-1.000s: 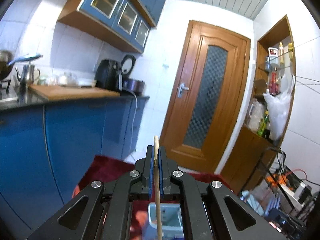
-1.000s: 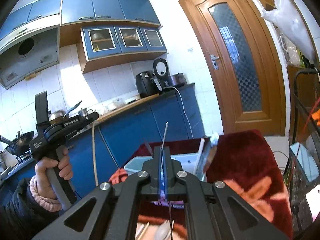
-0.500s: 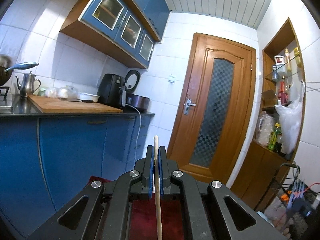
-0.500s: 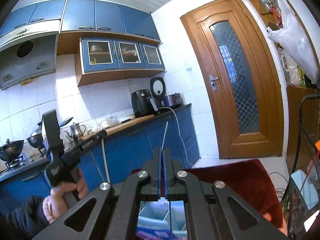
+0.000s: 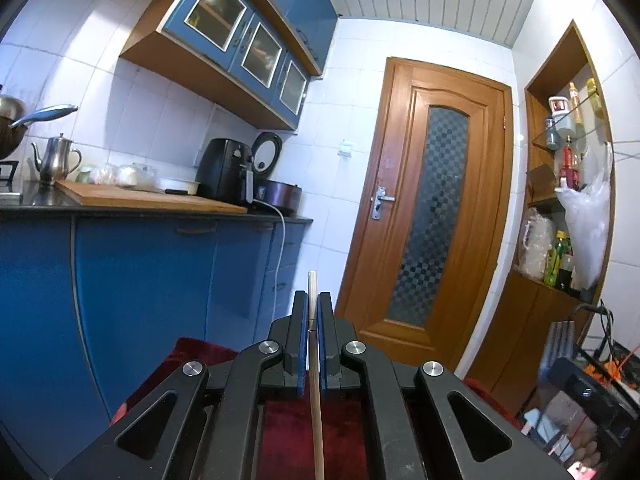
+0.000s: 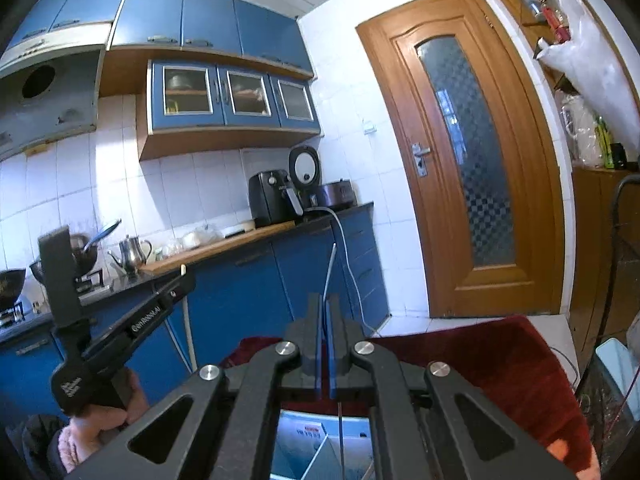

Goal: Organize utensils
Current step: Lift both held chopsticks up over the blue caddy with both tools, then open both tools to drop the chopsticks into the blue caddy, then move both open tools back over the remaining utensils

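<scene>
My left gripper [image 5: 313, 300] is shut on a pale wooden chopstick [image 5: 315, 380] that runs upright between its blue pads, tip just above them. It is raised and points at the kitchen door. My right gripper [image 6: 324, 304] is shut on a thin metal utensil handle [image 6: 330, 268] whose tip sticks up past the fingertips. Below the right gripper lies a pale blue divided organizer box [image 6: 320, 448] on a red cloth [image 6: 500, 364]. The left gripper [image 6: 182, 276] also shows at the left of the right wrist view, held in a hand, chopstick end showing.
Blue base cabinets [image 5: 140, 280] with a dark counter [image 5: 160, 212] run along the left, carrying a cutting board, kettle, air fryer and rice cooker. A wooden door [image 5: 432, 220] stands ahead. Open shelves [image 5: 568, 184] with bottles and bags sit at the right. Clutter lies at lower right.
Both grippers have tilted upward with their utensils still held. The organizer box has dropped out of the left wrist view. The left gripper has risen in the right wrist view.
</scene>
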